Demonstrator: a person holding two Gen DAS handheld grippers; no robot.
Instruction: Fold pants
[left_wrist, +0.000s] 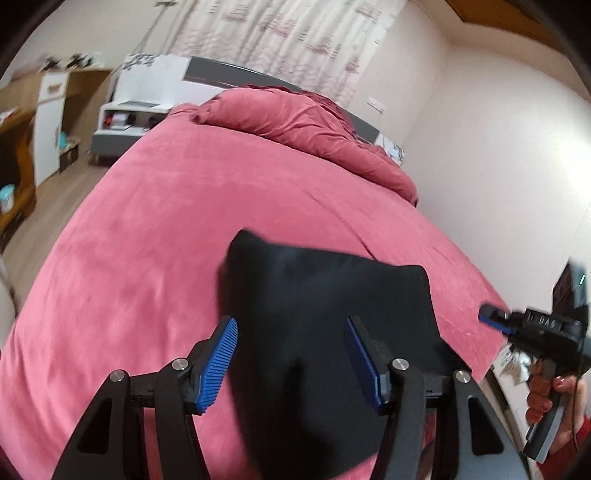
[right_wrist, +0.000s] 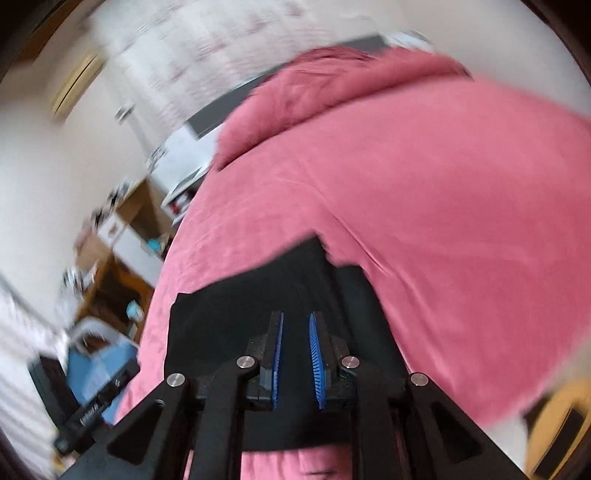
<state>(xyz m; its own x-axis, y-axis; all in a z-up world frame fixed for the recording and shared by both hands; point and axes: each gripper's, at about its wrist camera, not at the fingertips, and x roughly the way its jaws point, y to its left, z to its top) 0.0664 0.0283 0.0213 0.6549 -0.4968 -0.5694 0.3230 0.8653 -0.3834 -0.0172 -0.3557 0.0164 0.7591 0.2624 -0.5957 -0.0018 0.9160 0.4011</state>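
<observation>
Black pants (left_wrist: 325, 314) lie folded into a compact block on the pink bedspread (left_wrist: 166, 240), near the bed's front edge. My left gripper (left_wrist: 291, 328) hovers above them with its blue pads wide apart and nothing between them. The right gripper (left_wrist: 491, 317) shows at the right edge of the left wrist view, held in a hand, off the pants. In the right wrist view the pants (right_wrist: 229, 314) lie under my right gripper (right_wrist: 295, 325), whose pads stand a narrow gap apart with nothing between them. That view is motion-blurred.
A rumpled pink duvet (left_wrist: 314, 122) lies at the head of the bed. A white nightstand (left_wrist: 133, 114) and wooden shelves (left_wrist: 22, 147) stand to the left. A wall (left_wrist: 498, 166) runs along the bed's right side. The left gripper's body (right_wrist: 96, 402) shows at the lower left of the right wrist view.
</observation>
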